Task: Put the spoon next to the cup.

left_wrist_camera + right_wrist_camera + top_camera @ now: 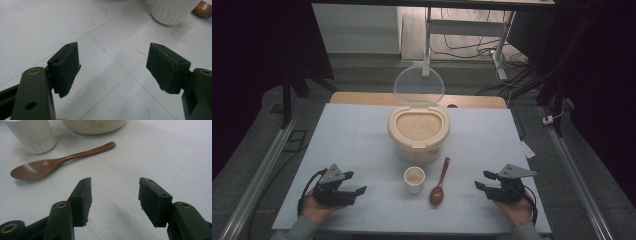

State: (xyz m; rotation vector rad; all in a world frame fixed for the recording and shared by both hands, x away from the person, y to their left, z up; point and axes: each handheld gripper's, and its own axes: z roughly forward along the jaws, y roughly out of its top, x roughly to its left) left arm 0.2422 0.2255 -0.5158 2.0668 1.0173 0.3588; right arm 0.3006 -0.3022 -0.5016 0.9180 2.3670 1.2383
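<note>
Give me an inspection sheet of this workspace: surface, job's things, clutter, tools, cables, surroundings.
Surface: white table with faint grid lines and small red marks.
Job's things: cream container of pale grain, its clear lid standing open at the back; small white cup in front of it; brown wooden spoon lying beside the cup, bowl toward the person.
Clutter: nothing seen.
Tools: left tool open, empty, low at the table's near left; right tool open, empty, at the near right.
Cables: a black cable loops from the left tool; more cables on the floor beyond.
Surroundings: dim floor, white desk frame behind.
</note>
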